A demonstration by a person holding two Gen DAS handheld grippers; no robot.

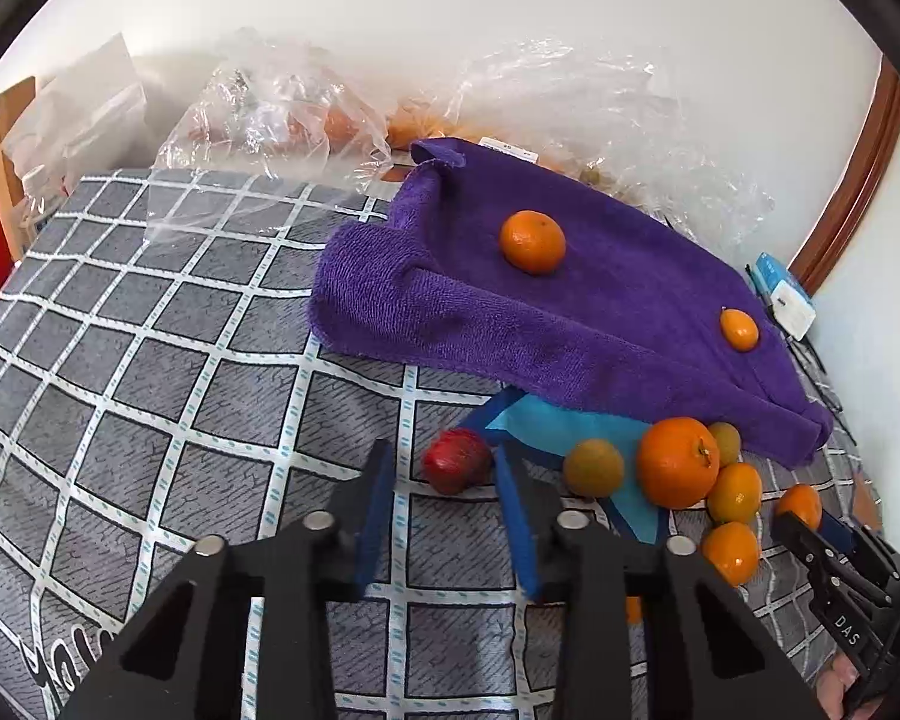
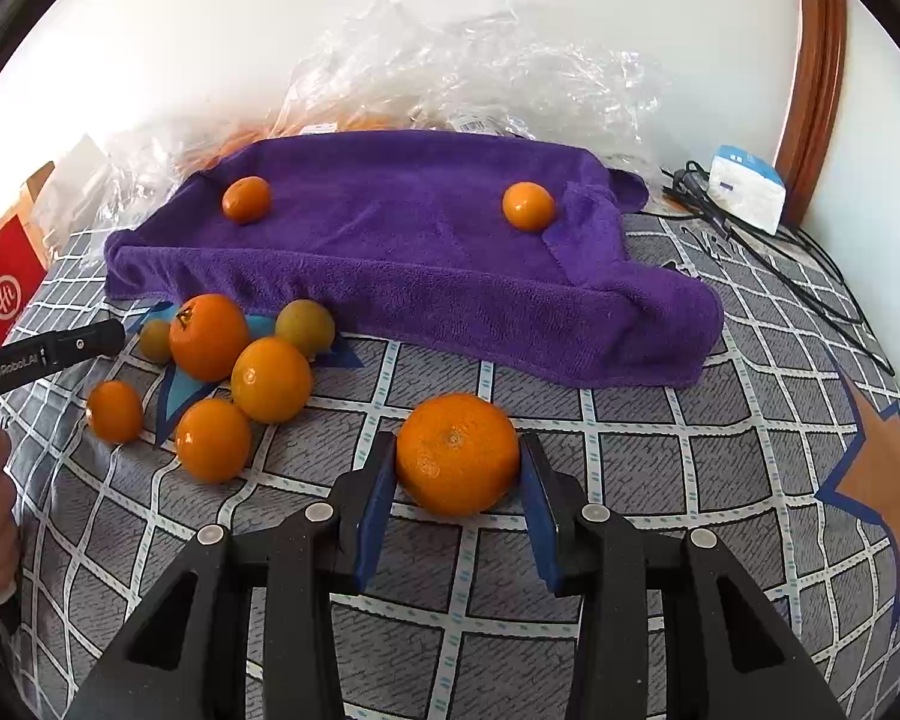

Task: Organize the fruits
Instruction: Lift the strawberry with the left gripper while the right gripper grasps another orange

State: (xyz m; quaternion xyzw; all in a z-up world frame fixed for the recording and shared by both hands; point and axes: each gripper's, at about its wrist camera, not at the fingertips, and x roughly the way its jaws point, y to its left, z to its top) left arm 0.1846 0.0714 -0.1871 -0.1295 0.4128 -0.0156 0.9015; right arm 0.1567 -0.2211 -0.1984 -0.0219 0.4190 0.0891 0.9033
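Across the bed, a quilted grey cover with a white grid fills both views. It is soft and dimpled, so round fruit would probably roll on it. A thick purple terry towel lies rumpled toward the far edge, its near hem hanging in a fold. Behind it, against the wall, crinkled clear plastic bags still hold more orange fruit.

Sorting looks barely begun. Only two fruits sit on the towel, well apart: a small orange mandarin near its left end and a smaller glossy one near its right end. A loose heap of orange and greenish citrus waits on the cover just in front of the towel's left end, partly on a flat blue sheet.

Nearest the bed's front edge, a large matt orange mandarin with pitted skin still rests on the cover. The right claw is clamped on it, a blue pad against each side.

A small dark red fruit with a dull shine lies beside the heap. The left claw is drawn in close just short of it, gripping nothing, with only bedcover between its pads.
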